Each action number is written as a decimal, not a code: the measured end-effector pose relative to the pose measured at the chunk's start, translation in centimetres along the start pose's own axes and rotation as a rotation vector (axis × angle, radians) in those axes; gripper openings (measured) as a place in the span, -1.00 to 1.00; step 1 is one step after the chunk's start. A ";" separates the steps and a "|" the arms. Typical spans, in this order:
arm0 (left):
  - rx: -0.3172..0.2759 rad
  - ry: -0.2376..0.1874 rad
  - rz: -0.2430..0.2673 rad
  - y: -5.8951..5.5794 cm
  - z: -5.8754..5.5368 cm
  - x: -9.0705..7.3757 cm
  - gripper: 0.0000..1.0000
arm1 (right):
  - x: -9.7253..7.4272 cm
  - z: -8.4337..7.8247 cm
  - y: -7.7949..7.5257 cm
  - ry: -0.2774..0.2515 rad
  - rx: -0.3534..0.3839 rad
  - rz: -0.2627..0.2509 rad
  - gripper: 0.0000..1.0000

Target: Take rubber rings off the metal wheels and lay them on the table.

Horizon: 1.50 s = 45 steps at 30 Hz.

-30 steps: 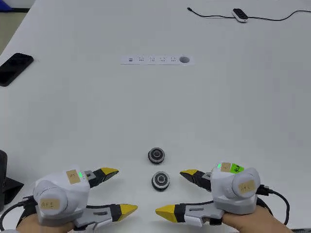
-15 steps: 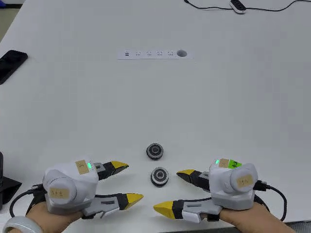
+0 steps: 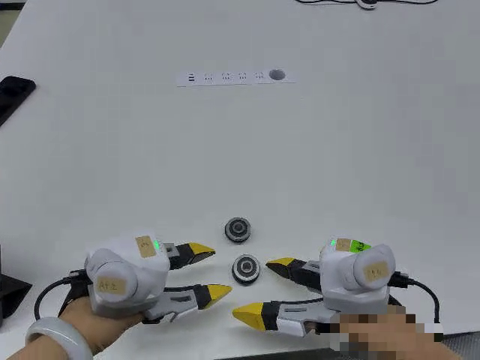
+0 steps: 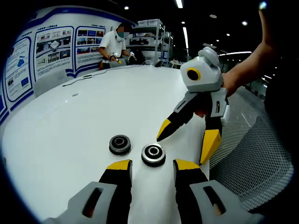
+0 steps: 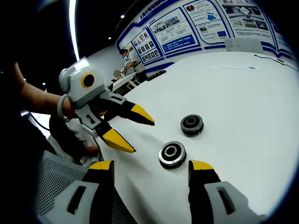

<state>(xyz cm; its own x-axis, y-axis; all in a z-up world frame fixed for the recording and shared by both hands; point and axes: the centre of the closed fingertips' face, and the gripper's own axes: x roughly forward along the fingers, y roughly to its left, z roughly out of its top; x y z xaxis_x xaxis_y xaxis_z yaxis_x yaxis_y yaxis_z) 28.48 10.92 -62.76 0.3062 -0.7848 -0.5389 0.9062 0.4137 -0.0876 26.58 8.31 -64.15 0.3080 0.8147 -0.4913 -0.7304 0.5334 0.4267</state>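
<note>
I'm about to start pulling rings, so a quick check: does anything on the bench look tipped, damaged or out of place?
Nothing stands out. The near wheel and far wheel lie flat on the table, apart from each other. The left gripper and right gripper flank the near wheel, both open and touching nothing.

Two metal wheels [image 3: 238, 229] [image 3: 246, 268], two grippers [image 3: 212, 270] [image 3: 261, 288], one power strip [image 3: 234, 76] and one phone [image 3: 13, 91].

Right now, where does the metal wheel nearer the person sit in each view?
Head view: nearer wheel low centre, just below the second wheel.
Left gripper view: centre, just ahead of the jaws.
Right gripper view: centre, just ahead of the jaws.
Shared landmark: the second wheel close beside it.
</note>
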 end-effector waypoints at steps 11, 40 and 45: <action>0.040 0.046 -0.016 -0.2 0.1 1.5 -0.46 | 0.0 0.3 0.0 -0.030 0.039 0.002 0.29; 0.139 0.124 -0.051 -0.6 0.2 4.1 -0.66 | 0.1 0.8 -0.4 -0.082 0.094 -0.002 0.28; 0.146 0.137 -0.054 -0.5 -0.1 4.3 -0.69 | 0.0 0.6 -0.4 -0.082 0.098 -0.003 0.28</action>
<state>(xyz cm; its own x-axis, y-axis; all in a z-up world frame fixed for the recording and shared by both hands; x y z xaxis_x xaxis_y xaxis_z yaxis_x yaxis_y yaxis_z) 29.31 7.38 -65.08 0.2231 -0.7297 -0.6464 0.9558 0.2939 -0.0019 27.30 8.27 -63.86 0.3617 0.8267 -0.4309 -0.6678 0.5523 0.4991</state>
